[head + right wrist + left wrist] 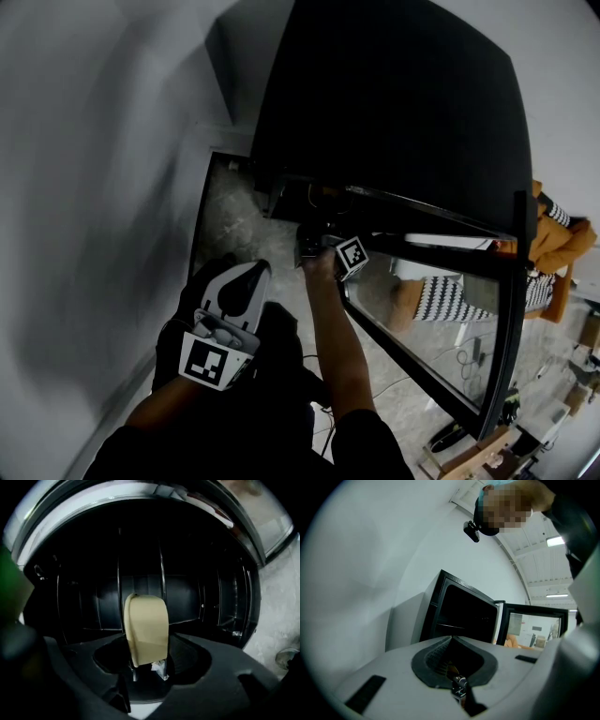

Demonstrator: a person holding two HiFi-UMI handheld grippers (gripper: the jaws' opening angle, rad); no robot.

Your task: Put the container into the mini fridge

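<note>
The black mini fridge [394, 103] stands with its glass door [511, 309] swung open to the right. My right gripper [314, 246] reaches into the dark cavity. In the right gripper view a beige container [146, 620] stands upright between the jaws of my right gripper [147, 641], on the fridge floor, with dark gaps on both sides of it. My left gripper [246, 277] hangs back at the lower left, outside the fridge, with its jaws shut and empty. The left gripper view looks past my left gripper [452, 638] at the fridge [464, 616].
A grey wall [84, 187] runs close along the left. Behind the door are an orange chair with a striped cushion [562, 244] and cables on the marble floor [459, 361]. Wire racks [161, 569] line the back of the fridge.
</note>
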